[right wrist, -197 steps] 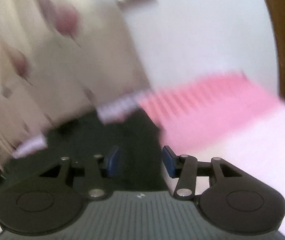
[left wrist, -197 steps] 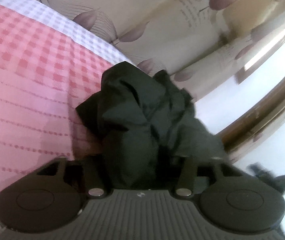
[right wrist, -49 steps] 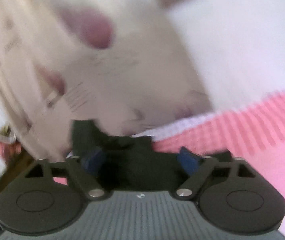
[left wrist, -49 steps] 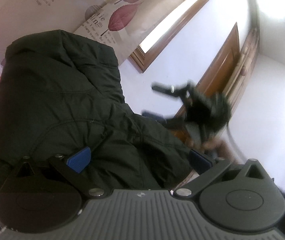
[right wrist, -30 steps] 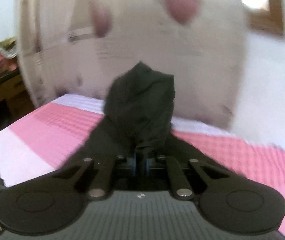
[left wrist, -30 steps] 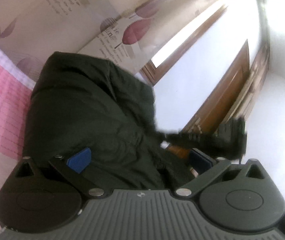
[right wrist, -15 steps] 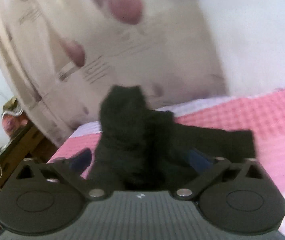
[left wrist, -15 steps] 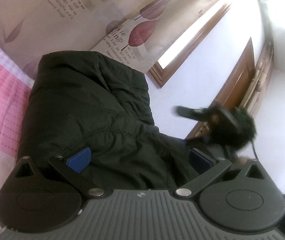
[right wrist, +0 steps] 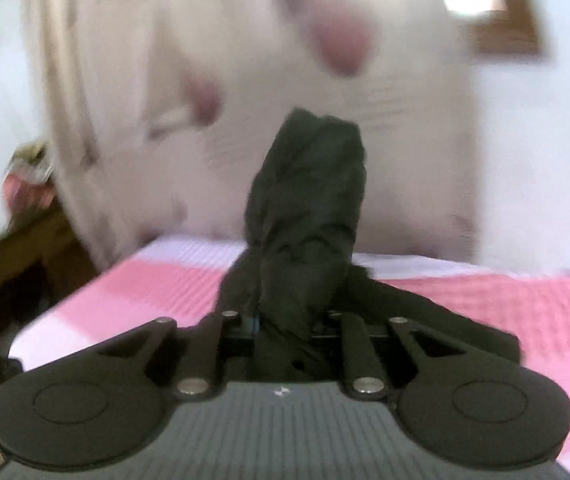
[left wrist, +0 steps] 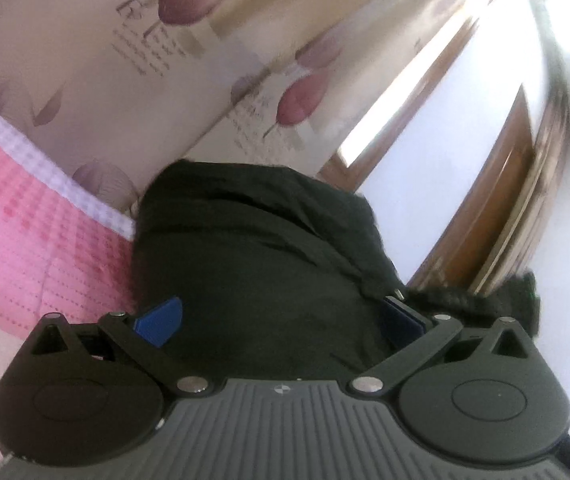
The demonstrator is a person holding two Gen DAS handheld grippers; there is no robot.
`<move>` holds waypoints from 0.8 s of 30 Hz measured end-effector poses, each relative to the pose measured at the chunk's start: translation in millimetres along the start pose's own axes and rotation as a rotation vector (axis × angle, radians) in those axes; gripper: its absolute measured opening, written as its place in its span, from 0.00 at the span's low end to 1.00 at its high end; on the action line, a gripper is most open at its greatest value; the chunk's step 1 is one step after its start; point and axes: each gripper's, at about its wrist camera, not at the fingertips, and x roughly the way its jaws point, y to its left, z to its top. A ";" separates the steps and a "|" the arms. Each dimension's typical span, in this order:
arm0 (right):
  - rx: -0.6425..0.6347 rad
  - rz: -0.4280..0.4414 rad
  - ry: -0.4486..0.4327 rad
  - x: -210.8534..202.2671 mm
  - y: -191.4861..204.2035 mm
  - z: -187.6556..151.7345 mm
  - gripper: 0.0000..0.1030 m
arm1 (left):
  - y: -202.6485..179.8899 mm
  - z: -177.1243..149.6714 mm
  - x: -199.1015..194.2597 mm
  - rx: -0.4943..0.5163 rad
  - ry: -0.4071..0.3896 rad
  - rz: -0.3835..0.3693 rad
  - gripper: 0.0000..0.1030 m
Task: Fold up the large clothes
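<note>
Since half a second ago: right gripper (right wrist: 285, 326) has gone from spread to pinched on a bunch of the dark, padded black jacket (right wrist: 305, 216); left view has swung slightly, with more of the pink checked bedspread (left wrist: 25, 248) showing.

Right gripper: jaws narrow, cloth clamped between them and rising in a column ahead of the fingers. Left gripper (left wrist: 281, 320): jaws wide, blue pads (left wrist: 159, 321) either side of the jacket (left wrist: 253, 264) bulk, gripping nothing.

Jacket sits directly ahead of both grippers, its lower part on the bed, near the leaf-print curtain (left wrist: 133, 60).

Risks, as judged:
- Bunched grab probably takes several layers, so lifting may drag the whole heap rather than one edge.
- Slick fabric may slip out.
- Right view is motion-blurred; a fast swing could fling the jacket off the bed edge.
</note>
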 end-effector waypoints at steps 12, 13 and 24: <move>0.672 0.117 -0.307 -36.9 -131.3 -142.1 0.20 | -7.4 -9.2 23.0 0.004 0.104 0.030 1.00; 0.721 0.126 -0.309 -35.3 -137.6 -149.0 0.21 | -9.5 -6.9 23.4 0.006 0.098 0.025 1.00; 0.660 0.120 -0.153 -25.2 -128.1 -130.5 0.34 | -81.0 9.1 68.9 0.045 0.164 -0.195 1.00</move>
